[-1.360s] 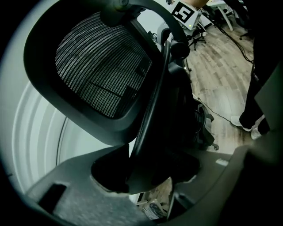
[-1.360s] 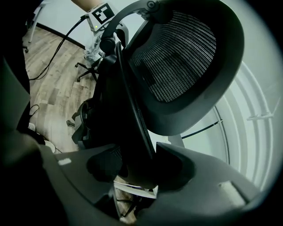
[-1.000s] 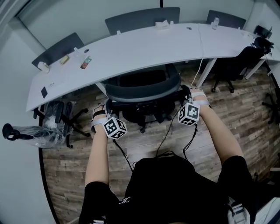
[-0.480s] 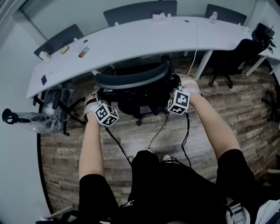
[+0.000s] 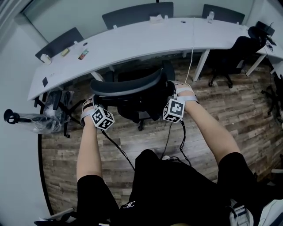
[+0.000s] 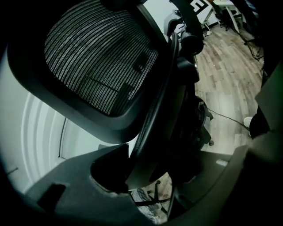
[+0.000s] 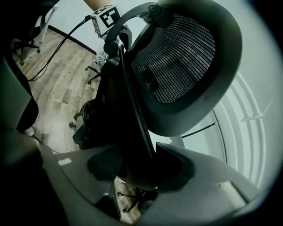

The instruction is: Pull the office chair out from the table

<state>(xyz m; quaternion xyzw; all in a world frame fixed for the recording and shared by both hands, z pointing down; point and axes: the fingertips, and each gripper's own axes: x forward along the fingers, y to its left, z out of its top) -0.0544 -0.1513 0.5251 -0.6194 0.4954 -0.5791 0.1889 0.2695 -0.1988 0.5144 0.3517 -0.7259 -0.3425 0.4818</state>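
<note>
Surface: curved white surface [image 5: 132, 42], 12 o'clock; wood-plank floor [image 5: 247, 110].
Around: black spare chair [image 5: 230, 55], 2 o'clock.
Tools: left tool [image 5: 92, 103], right tool [image 5: 174, 90] clamped on black mesh office chair [image 5: 128, 86].

Wood-plank floor [image 5: 247, 114] fills the lower frame. A black swivel chair [image 5: 230, 59] stands at upper right, clear plastic wrapping [image 5: 40, 123] sits at the left edge, and dark chair backs [image 5: 135, 13] line the top.
</note>
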